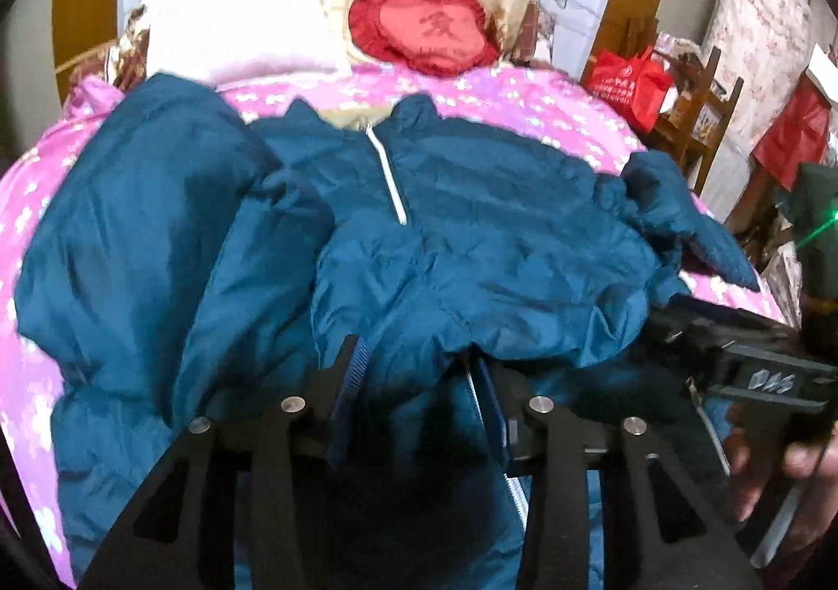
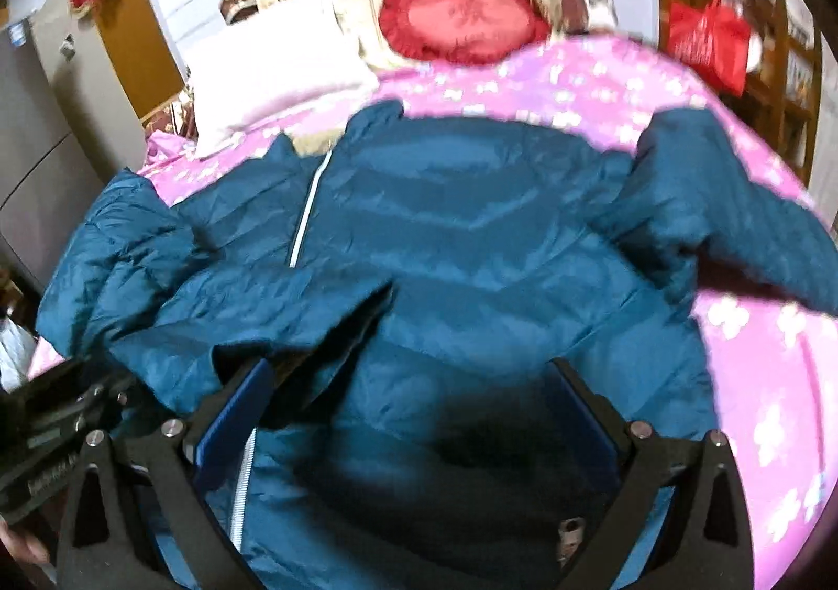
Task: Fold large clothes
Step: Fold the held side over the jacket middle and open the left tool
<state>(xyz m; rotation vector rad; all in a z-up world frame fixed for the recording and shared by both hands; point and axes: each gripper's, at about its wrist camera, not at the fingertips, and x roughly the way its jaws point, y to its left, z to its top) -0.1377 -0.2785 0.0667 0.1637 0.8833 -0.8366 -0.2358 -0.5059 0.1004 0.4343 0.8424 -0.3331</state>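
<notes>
A large teal padded jacket (image 1: 471, 223) lies front up on a pink flowered bedspread (image 1: 524, 92), its white zipper (image 1: 387, 176) partly done up. One sleeve (image 1: 131, 197) is folded in on the left; the other (image 1: 675, 218) sticks out to the right. My left gripper (image 1: 421, 370) is low over the jacket's lower front, jaws parted, with a fold of cloth lying loosely between the fingers. My right gripper (image 2: 411, 375) hovers wide open above the jacket (image 2: 471, 249) with nothing gripped. It also shows in the left wrist view at the right edge (image 1: 733, 354), held by a hand.
At the head of the bed lie a red heart-shaped cushion (image 1: 424, 26), a white pillow (image 1: 235, 29) and a flowered quilt. A red bag (image 1: 628, 87) and wooden furniture (image 1: 696, 118) stand to the right of the bed. Bare bedspread (image 2: 759, 380) shows right of the jacket.
</notes>
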